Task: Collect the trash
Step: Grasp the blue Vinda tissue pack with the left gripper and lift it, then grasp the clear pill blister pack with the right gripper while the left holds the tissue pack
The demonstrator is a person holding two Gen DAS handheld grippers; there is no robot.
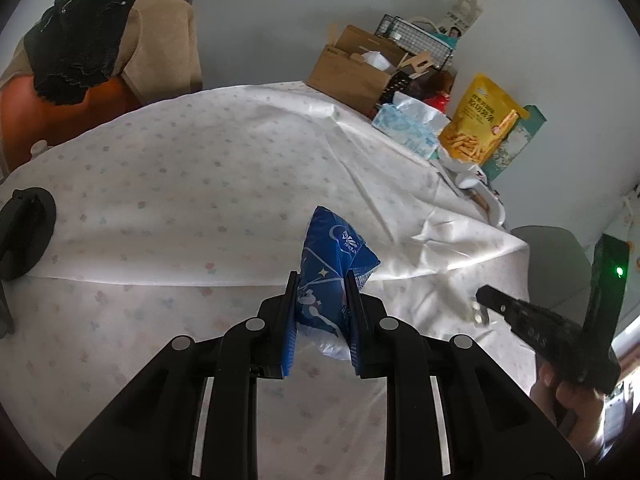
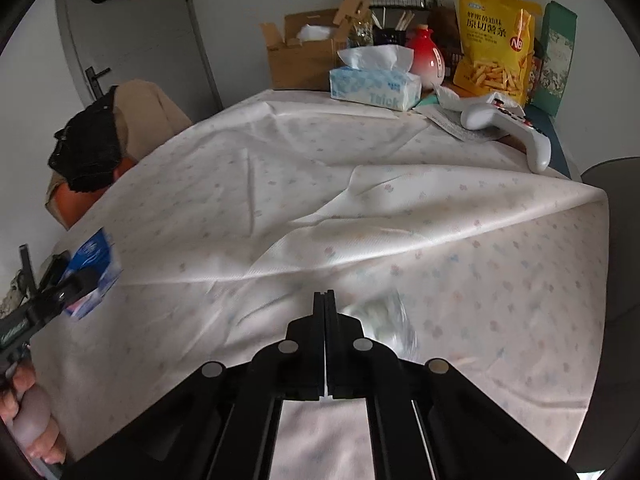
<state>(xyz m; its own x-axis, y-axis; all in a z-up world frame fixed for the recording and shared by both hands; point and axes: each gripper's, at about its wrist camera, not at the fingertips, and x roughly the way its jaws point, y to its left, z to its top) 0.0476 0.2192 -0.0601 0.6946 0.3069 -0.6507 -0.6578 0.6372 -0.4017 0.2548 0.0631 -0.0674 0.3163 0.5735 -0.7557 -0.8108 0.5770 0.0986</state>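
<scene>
- Blue printed plastic wrapper [image 1: 334, 276], crumpled, sits clamped between the jaws of your left gripper [image 1: 322, 300], lifted off the white flower-dotted tablecloth [image 1: 180, 152]; lower centre of the left wrist view.
- Same wrapper shows at the left edge of the right wrist view [image 2: 93, 268], held in the air beside the table's edge.
- Your right gripper [image 2: 324, 300] has its jaws pressed together. A crinkled clear plastic scrap [image 2: 386, 320], blurred, sits just right of the tips; I cannot tell whether a corner is pinched between them or it merely lies beside them.
- Judged progress: one piece is picked up, a second possibly so. No bin or bag appears in either view, so depositing is not yet done.
- Cloth centre shows no further loose litter.
- Upper right clutter: yellow snack bag [image 2: 492, 40], blue-and-white tissue box [image 2: 374, 86], brown cardboard box [image 2: 300, 56], white game controller [image 2: 516, 124]. Whether any counts as trash, I cannot tell.
</scene>
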